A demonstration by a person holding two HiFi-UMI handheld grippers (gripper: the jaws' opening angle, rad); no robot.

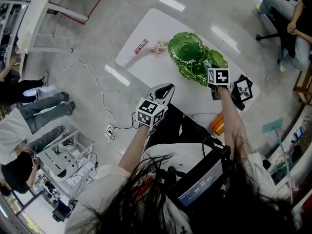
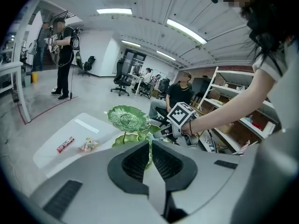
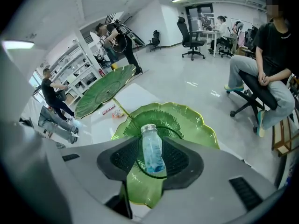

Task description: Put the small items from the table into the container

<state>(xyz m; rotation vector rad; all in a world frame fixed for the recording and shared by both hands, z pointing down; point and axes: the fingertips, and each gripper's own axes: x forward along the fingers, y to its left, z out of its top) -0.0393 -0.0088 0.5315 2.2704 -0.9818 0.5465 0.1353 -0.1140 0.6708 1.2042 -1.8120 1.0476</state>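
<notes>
Right gripper [image 3: 151,146] pinching bottle [image 3: 153,155] over dish [image 3: 191,125], left gripper [image 2: 149,149] pressed together. Release high and you may bounce it out.

1. Leaf dish [image 3: 187,120] below the right gripper [image 3: 150,143]: glossy green, ribbed with veins.
2. Small bottle [image 3: 153,155] between its black ribbed pads [image 3: 124,160]: clear, pale blue label, silver cap.
3. Its marker cube [image 2: 181,114]: black squares on white.
4. Ahead of the grey left gripper [image 2: 149,148], on the white table [image 2: 84,125]: a red bar [image 2: 65,144] and a pale packet [image 2: 88,145] flecked with red.
</notes>
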